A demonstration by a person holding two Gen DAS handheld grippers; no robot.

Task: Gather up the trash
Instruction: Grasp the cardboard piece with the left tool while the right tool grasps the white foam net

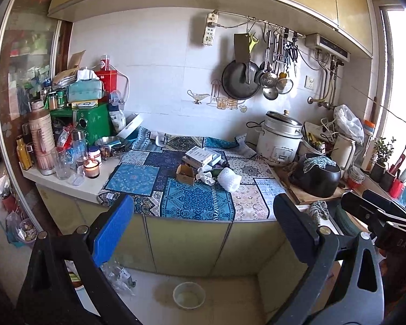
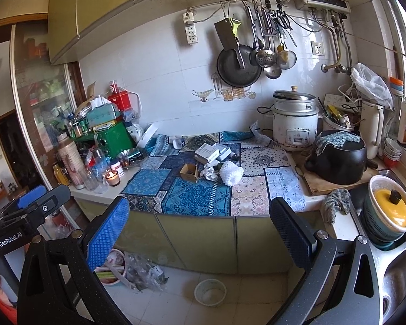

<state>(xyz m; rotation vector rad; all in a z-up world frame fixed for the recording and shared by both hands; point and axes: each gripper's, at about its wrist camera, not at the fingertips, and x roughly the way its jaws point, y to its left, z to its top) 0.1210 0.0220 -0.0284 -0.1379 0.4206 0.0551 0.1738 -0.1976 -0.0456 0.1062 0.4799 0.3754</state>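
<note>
Trash lies in a cluster on the blue patterned cloth [image 1: 197,200] on the counter: a small brown cardboard box [image 1: 185,174], a crumpled white tissue [image 1: 206,175], a white foam net [image 1: 230,180] and flat white boxes [image 1: 201,157]. The right wrist view shows the same cardboard box [image 2: 189,172], tissue [image 2: 209,172] and foam net [image 2: 231,173]. My left gripper [image 1: 203,203] is open and empty, held back from the counter in front of the cabinet doors. My right gripper [image 2: 199,205] is likewise open and empty, at about the same distance.
A lit candle [image 1: 91,168] and glass jars crowd the counter's left end. A rice cooker [image 1: 280,140] and a black pot [image 1: 316,176] stand at the right. A yellow-lidded pot [image 2: 389,211] sits in the sink. On the floor are a small bowl [image 1: 189,295] and crumpled plastic [image 1: 119,273].
</note>
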